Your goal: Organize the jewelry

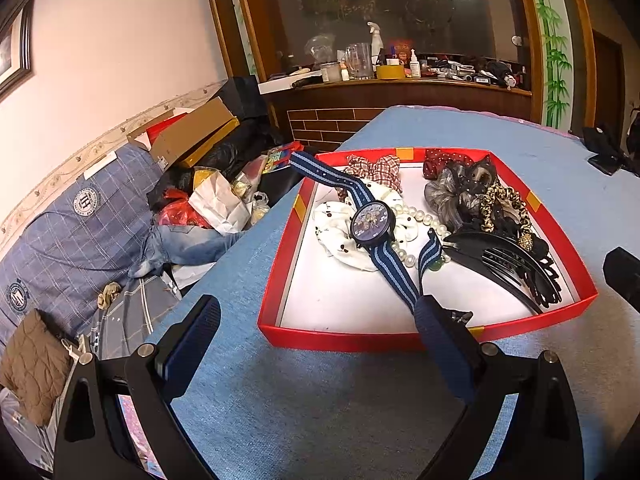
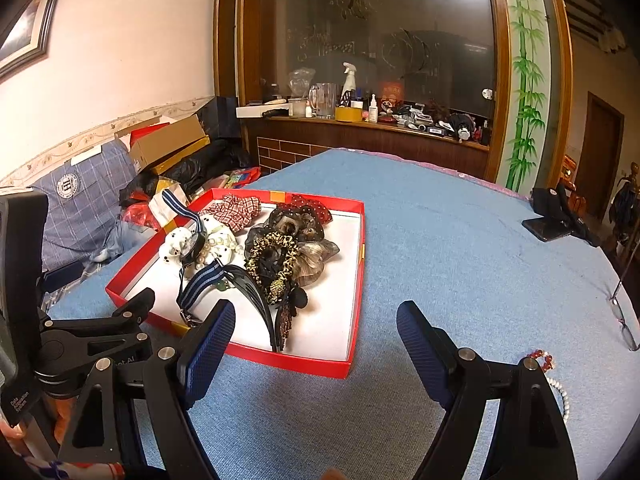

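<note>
Holding the right gripper (image 2: pixel 316 308) nearest the lens, jaws released and spread wide, nothing between the pads, aiming down over the near right corner of the tray. Holding the left gripper (image 1: pixel 318 304) likewise released, gripping nothing, its 2 fingers straddling the tray's near rim.

Working on a table under a blue cloth (image 2: pixel 440 240). Using a shallow red tray (image 1: pixel 560 240) with a white floor as the collecting place, set toward the left side of the cloth.

Seeing most of the jewelry already lying inside it: fabric scrunchies (image 1: pixel 372 168) piled along the far half, a black hair comb (image 1: pixel 500 264) along the right wall, a blue striped watch (image 1: pixel 372 224) sprawling across the middle with 1 strap end reaching the near rim just beside a left finger, not telling whether touching. Spotting a pearl necklace (image 1: pixel 412 216) partly under the watch.

Noticing 2 pieces outside the tray, on the cloth close behind the right gripper's outer finger: a red bead bracelet (image 2: pixel 540 358) and a white bead string (image 2: pixel 562 394). Leaving the spectacles (image 2: pixel 624 320) near the table edge aside.

Judging the step as sitting between picks, with gathering nearly done. Probably calling next for swinging the right gripper rightward and back toward those beads, lowering the pads to the cloth, pinching gently so the strand is not slipping out, then carrying it over the rim into the bare white corner.
</note>
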Action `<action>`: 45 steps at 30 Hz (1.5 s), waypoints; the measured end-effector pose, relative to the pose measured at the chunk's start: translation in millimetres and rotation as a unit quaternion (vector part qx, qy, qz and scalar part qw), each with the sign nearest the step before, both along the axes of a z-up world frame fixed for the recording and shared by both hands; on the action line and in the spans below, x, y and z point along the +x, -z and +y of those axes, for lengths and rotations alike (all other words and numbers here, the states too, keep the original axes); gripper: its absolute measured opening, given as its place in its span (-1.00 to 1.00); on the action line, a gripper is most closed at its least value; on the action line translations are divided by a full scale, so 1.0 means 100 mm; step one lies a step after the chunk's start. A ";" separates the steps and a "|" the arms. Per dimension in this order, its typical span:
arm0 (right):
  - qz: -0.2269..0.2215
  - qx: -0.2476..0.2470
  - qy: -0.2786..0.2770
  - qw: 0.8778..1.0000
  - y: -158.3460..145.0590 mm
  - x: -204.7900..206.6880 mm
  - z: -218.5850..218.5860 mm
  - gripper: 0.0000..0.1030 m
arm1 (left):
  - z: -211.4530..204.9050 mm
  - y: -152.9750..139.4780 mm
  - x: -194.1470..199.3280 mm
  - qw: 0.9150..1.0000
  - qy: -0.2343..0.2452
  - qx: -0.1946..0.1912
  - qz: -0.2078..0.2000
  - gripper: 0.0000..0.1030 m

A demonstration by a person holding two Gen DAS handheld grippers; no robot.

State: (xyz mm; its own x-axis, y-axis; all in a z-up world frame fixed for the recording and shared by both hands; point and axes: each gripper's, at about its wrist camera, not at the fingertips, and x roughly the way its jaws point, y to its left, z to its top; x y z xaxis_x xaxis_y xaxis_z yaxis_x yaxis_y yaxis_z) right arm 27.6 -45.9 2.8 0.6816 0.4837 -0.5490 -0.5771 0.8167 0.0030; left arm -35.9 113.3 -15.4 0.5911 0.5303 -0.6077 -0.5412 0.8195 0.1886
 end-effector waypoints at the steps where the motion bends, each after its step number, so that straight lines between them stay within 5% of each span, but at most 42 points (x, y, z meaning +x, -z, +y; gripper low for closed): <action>1: 0.000 0.000 0.000 1.000 0.00 0.00 0.00 0.69 | 0.00 0.00 0.00 1.000 0.000 0.000 0.001 0.89; 45: 0.003 -0.001 0.000 1.000 0.02 0.00 -0.02 0.69 | 0.04 0.09 0.03 1.000 -0.007 -0.009 0.014 0.89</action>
